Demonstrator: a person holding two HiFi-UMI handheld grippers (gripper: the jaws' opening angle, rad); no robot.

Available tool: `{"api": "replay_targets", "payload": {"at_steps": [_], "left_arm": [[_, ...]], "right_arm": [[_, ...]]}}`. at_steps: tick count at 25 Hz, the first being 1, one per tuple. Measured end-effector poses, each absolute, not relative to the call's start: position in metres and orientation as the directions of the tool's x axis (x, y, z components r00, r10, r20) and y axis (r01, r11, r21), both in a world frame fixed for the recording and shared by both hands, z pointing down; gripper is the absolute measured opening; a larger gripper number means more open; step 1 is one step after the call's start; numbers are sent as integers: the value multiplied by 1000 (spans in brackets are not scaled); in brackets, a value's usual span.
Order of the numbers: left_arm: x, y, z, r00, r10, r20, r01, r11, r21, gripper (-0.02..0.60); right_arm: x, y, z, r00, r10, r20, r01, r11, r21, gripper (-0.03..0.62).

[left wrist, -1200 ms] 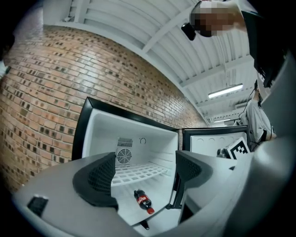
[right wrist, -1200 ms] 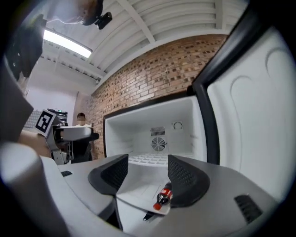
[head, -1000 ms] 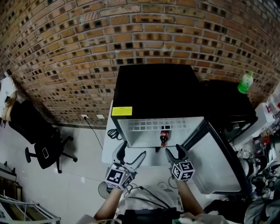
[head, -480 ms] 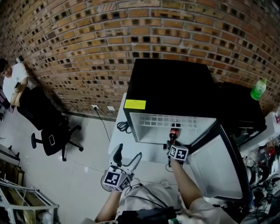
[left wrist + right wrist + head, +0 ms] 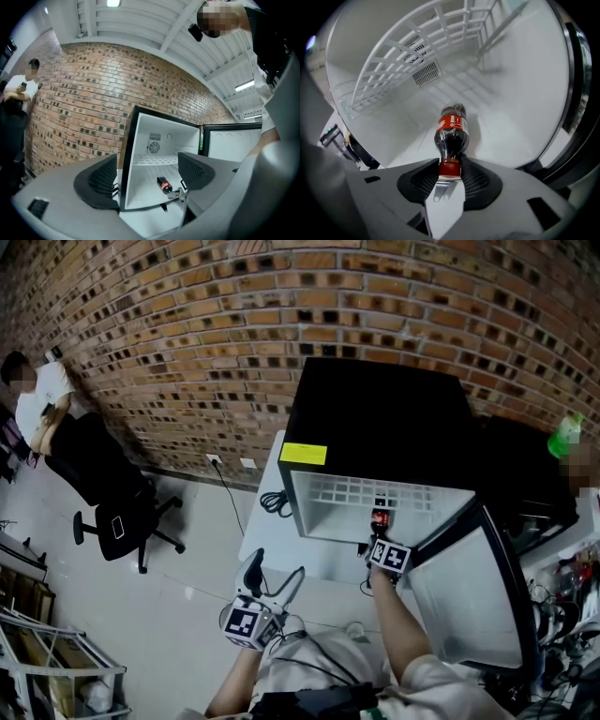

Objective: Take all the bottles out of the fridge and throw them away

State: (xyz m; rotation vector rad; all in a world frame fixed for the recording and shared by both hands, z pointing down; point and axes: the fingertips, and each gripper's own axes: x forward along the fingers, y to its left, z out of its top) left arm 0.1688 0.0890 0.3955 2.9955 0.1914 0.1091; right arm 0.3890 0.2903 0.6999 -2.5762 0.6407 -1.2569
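Brick wall [image 5: 234, 334] backs a small black fridge [image 5: 380, 418] whose door [image 5: 469, 587] stands swung open to the right. On the white floor of the fridge lies one cola bottle [image 5: 451, 132], on its side, its red cap [image 5: 450, 168] pointing out toward the opening. The right gripper [image 5: 450, 165] reaches down into the fridge, and the cap sits squarely between its two pads. Its jaws have just been closing and now stand narrow, pressed against the cap from both sides, with the dark body of the bottle stretching away beyond them. The left gripper [image 5: 149, 176] is held level outside the fridge with its jaws wide apart and nothing between them. Counted: two grippers, one bottle inside the fridge, one wire shelf [image 5: 417, 56] above it — and one green bottle [image 5: 564, 434] standing well apart, off to the right of the fridge.
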Motion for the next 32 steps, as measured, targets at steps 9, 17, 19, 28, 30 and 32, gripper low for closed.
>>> {"api": "replay_targets", "payload": {"at_steps": [9,17,19,28,30,32], "left_arm": [[170,99,390,988,144,59,129,-971,203,393],[171,96,408,987,149,55,137,-974,182,393],[171,97,408,986,154,63,141,-974,178,393],[167,92,414,988,141,59,130,-978,165,381],[166,98,411,985,160,56,150,-977,151,381],[165,101,407,983,174,59,165,-977,135,380]], "right_arm": [[396,313,658,643,-493,587,-526,-840,-129,152],[393,295,581,710,-566,418,-616,-788,-21,151],[395,288,564,717,-582,384,-632,-775,6,150],[417,272,556,726,-583,364,-633,-774,21,132],[412,277,578,726,-565,391,-604,-797,-31,130],[406,278,597,721,-550,420,-577,-813,-74,127]]}}
